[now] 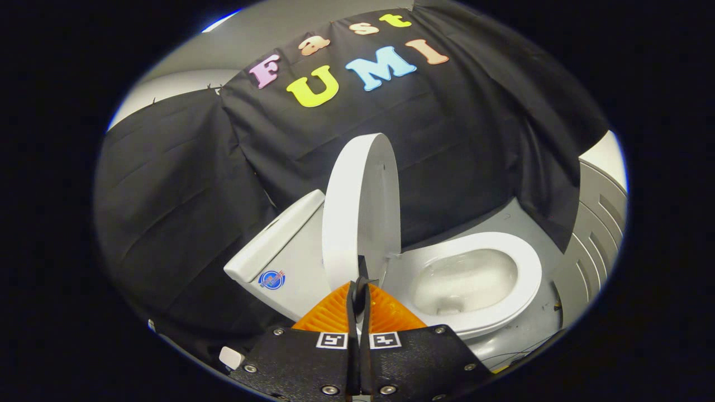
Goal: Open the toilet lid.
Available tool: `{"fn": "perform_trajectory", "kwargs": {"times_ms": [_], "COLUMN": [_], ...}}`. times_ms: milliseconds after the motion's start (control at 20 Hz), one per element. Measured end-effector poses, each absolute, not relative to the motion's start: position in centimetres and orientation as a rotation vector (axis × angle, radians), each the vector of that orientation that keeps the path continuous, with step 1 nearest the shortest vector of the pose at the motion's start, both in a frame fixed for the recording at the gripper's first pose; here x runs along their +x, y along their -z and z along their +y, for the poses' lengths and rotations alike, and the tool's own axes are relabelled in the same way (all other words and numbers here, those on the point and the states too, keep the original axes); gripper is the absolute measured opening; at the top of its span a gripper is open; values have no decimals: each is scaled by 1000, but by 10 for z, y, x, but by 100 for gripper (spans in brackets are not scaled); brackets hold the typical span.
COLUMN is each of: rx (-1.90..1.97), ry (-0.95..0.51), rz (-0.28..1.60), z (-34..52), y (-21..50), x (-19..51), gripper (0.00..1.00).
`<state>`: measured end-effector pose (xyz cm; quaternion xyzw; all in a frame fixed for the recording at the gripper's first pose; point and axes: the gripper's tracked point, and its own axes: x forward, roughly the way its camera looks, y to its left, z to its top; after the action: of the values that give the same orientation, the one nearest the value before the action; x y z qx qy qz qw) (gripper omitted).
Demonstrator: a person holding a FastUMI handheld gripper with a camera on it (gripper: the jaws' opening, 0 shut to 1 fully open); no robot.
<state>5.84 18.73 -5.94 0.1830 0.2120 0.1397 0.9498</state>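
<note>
Toilet lid (pixel 362 206), a white oval plastic flap, stands raised nearly upright on its hinge, between the white toilet tank (pixel 279 245) and the open white seat ring (pixel 528 279) around the bowl (pixel 466 282). Your gripper (pixel 358 290) sits just ahead of the lid's lower edge with its fingers closed together; whether they pinch the thin rim or merely meet beside it, I cannot tell. The lid looks close to its balance point, so if you let go or pull back too soon it could fall forward and slam onto the seat. Pushing on hard could instead knock it against the tank, or let the fingers slip off the smooth edge. Count one lid, one seat, one bowl, one tank and one gripper, with the black cloth wall (pixel 475 139) behind.
</note>
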Motion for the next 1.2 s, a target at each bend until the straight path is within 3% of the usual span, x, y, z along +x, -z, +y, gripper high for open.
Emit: {"fn": "perform_trajectory", "kwargs": {"times_ms": [1200], "rx": [238], "ry": [-432], "rz": [409], "z": [324], "y": [56], "x": [74], "gripper": [0]}}
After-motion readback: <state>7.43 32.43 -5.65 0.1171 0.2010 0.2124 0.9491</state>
